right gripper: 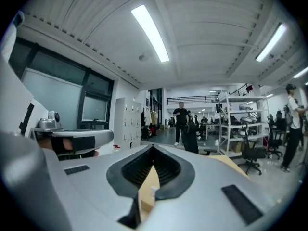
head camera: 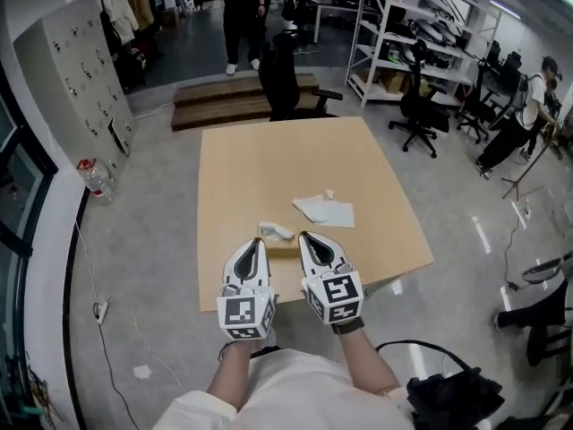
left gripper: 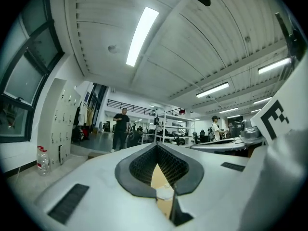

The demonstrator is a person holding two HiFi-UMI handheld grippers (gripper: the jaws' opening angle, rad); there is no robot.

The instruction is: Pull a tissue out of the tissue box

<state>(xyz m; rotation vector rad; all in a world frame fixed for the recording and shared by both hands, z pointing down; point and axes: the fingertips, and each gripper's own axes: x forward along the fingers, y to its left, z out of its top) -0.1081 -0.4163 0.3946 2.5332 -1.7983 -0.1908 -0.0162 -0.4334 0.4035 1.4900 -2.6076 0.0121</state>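
A tan tissue box [head camera: 281, 245] sits near the front edge of the wooden table [head camera: 269, 164], with a white tissue [head camera: 276, 231] sticking up from its top. Two flat loose tissues [head camera: 324, 210] lie just beyond it to the right, and a small crumpled piece [head camera: 329, 193] lies behind them. My left gripper [head camera: 260, 241] is held level, shut and empty, its tip at the box's left end. My right gripper [head camera: 304, 235] is also shut and empty, its tip at the box's right end. In both gripper views the jaws meet at the tip, and only table and a bit of white show below them.
A black office chair [head camera: 285, 77] stands at the table's far edge, with a low wooden platform [head camera: 235, 102] behind it. A water bottle [head camera: 95, 178] stands on the floor by the lockers [head camera: 76, 70] at left. A person [head camera: 242, 12] stands far back. A black bag [head camera: 452, 394] lies at lower right.
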